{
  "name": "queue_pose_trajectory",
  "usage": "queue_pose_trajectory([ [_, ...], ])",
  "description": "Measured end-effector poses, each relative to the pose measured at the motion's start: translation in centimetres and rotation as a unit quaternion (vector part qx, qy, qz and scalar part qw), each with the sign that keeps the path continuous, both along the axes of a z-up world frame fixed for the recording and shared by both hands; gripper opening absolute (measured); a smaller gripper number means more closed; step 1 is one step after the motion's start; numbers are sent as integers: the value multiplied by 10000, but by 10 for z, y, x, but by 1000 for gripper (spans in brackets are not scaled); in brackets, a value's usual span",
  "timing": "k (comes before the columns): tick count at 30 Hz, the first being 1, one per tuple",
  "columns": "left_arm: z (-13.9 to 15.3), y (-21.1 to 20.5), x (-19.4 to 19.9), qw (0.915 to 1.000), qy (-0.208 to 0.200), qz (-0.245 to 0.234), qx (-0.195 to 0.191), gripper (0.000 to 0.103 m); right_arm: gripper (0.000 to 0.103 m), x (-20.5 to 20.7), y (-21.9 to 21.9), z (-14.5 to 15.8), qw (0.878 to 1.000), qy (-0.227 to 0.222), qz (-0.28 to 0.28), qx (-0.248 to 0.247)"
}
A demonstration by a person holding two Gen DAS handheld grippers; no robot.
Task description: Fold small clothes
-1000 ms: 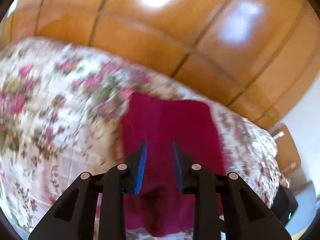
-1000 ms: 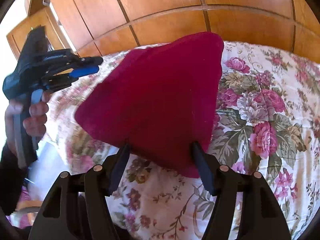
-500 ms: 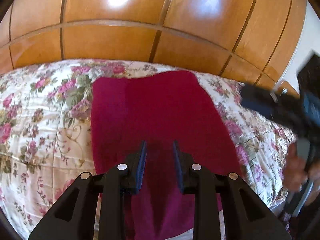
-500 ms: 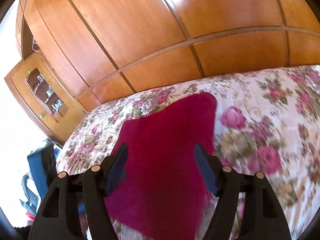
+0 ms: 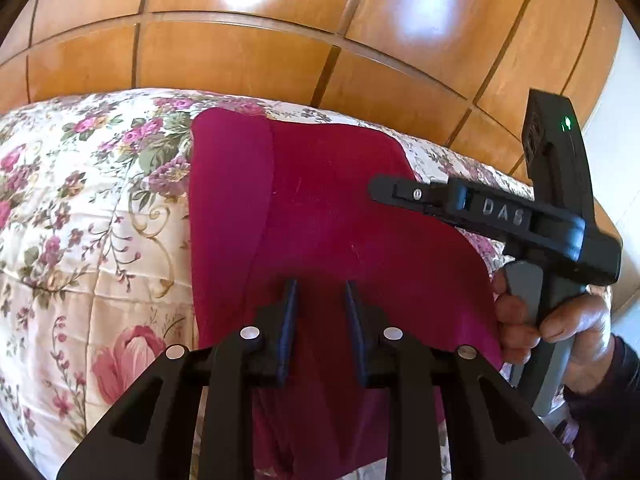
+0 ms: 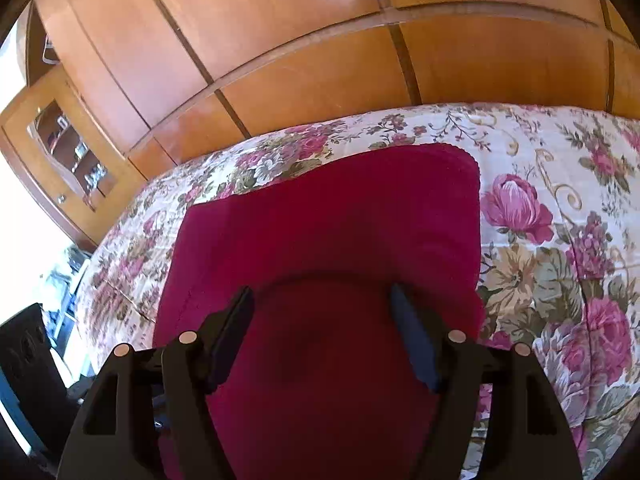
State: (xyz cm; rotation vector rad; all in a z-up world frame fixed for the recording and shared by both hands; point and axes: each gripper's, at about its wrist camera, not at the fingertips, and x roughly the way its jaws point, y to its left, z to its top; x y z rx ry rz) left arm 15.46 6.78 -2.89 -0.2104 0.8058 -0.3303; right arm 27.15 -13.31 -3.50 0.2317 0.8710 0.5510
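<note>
Left wrist view: a crimson cloth (image 5: pixel 320 216) is lying flat on a floral bedspread (image 5: pixel 92 208), which is sitting in front of a wooden wardrobe (image 5: pixel 240 52). A narrower layer is lying folded over along its left side, with a curved edge running down toward the near end. The left gripper (image 5: pixel 318 300) is hovering over the near part of the cloth, its blue-padded fingers a little apart with only red fabric showing in the gap; nothing is being pinched. At the right, the right gripper (image 5: pixel 380 190) is reaching in over the cloth's right edge, held by a hand (image 5: pixel 560 328); from this side view I cannot tell how its fingers are standing.

Right wrist view: the cloth (image 6: pixel 332 220) is filling the middle, smooth, with rounded far corners, lying on the bedspread (image 6: pixel 560 216) below the wardrobe (image 6: pixel 320 40). The right gripper (image 6: pixel 322 304) is hanging over the cloth's near half, fingers spread wide, one toward each side of the fabric, gripping nothing. A glass-fronted cabinet (image 6: pixel 68 152) is standing at the far left.
</note>
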Motion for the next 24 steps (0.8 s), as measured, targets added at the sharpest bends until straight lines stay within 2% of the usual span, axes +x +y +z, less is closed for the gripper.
queue_pose_trajectory([
  [4,23,-4,-9,9991,-321,128,258,24,71,-3,-1,8,9998,-60,71,-189],
  [8,41,-8,-10,9958,-651,275,578,24,71,-2,-11,30,9999,-77,-31,-65],
  [13,40,-16,7,9933,-561,374,936,24,72,16,-12,48,9993,-263,-213,-155],
  [16,34,-21,13,9920,-496,358,1106,24,72,35,-5,41,9989,-152,-251,-366],
  [22,19,-21,15,9927,-355,277,1123,24,75,66,13,-1,9955,417,-239,-816],
  [24,17,-21,15,9928,-357,260,1117,24,77,68,12,-6,9956,446,-248,-785],
])
